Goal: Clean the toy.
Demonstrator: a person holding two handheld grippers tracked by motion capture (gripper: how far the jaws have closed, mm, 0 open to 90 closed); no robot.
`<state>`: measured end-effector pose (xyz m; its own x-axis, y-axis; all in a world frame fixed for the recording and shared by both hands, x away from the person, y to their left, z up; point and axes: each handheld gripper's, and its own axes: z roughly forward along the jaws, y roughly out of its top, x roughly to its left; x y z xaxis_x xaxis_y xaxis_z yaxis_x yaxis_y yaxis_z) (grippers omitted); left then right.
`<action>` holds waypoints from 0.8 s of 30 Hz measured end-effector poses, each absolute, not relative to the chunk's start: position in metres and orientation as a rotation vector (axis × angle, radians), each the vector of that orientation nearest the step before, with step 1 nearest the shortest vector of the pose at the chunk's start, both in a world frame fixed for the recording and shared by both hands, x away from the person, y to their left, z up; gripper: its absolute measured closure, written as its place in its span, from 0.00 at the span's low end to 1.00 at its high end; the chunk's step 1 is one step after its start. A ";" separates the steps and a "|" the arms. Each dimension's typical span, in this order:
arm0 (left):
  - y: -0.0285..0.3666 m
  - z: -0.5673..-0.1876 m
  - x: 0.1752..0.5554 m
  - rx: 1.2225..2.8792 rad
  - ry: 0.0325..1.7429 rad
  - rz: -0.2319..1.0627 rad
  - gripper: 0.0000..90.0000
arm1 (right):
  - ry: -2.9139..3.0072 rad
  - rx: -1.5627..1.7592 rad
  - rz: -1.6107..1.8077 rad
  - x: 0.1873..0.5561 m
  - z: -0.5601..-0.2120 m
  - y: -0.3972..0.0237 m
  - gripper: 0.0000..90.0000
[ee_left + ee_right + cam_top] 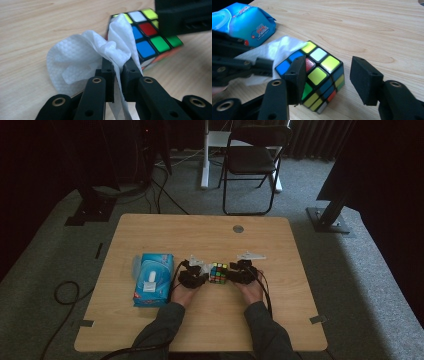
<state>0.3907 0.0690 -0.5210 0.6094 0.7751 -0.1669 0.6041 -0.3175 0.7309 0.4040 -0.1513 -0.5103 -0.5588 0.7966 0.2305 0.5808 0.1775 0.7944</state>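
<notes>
A pale wooden table [210,320] with rounded corners is seen from the high view, set on grey carpet in a dim room. Beyond the far edge one black folding chair [252,160] is placed, and dark stands are seen at either side. One small round metal disc [238,228] is set into the tabletop near the far edge.

One colour-tiled puzzle cube [218,273] is found at the middle of the table, between the two grippers. No long axis can be named (its sides are equal); in the right gripper view it is turned cornerwise, one vertical edge facing the camera, with its top face level.

One white wipe [82,55] is pinched by the left gripper [118,66], whose jaws are pressed together on the crumpled sheet. The wipe is held against the cube's side and upper edge, and its loose end hangs down between the jaws.

The right gripper [325,77] is held with its jaws spread. One jaw is seen over the cube's near top corner, and the other is seen clear of the cube at its other side; whether the first one touches cannot be told.

One blue pack of wipes [153,279] is laid flat to the left of the left gripper, its long side running away from the person.
</notes>
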 end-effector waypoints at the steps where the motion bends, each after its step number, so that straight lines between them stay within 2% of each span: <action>1: 0.068 -0.521 0.389 2.040 1.081 0.273 0.92 | 2.211 1.332 1.326 0.404 -0.510 -0.152 0.55; 12: 0.066 -0.521 0.379 2.055 1.034 0.264 0.90 | 2.212 1.351 1.374 0.406 -0.511 -0.155 0.67; 18: 0.072 -0.515 0.388 2.020 1.078 0.288 0.90 | 2.230 1.337 1.393 0.406 -0.511 -0.154 0.75; 24: 0.073 -0.508 0.394 2.002 1.064 0.306 0.90 | 2.234 1.334 1.408 0.406 -0.512 -0.155 0.77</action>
